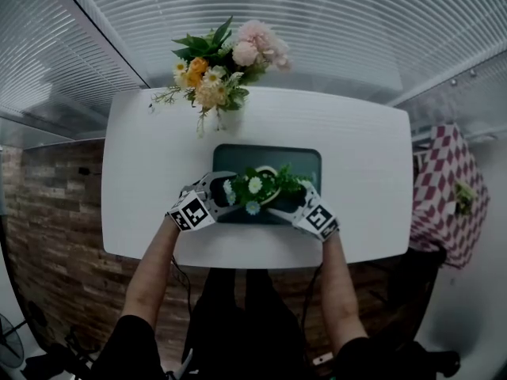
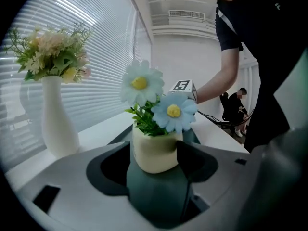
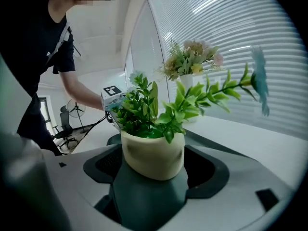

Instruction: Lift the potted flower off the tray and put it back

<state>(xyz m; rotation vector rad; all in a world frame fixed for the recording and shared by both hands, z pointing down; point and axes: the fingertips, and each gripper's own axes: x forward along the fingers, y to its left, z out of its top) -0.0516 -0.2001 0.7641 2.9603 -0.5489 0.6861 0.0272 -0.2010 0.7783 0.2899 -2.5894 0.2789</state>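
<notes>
One white rounded table (image 1: 356, 157) carries a dark green rectangular tray (image 1: 305, 161), with a white vase of pink, orange and cream flowers (image 1: 222, 70) standing behind it. Over the tray's near half sits the potted flower (image 1: 255, 187), a cream pot (image 2: 154, 150) of green leaves with white and pale blue daisies. Whether it rests on the tray or hangs just above it cannot be told. The left gripper (image 1: 226, 192) and the right gripper (image 1: 289, 200) each pinch the pot, from opposite sides. Their cubes (image 1: 190, 210) bear black-and-white square markers.
</notes>
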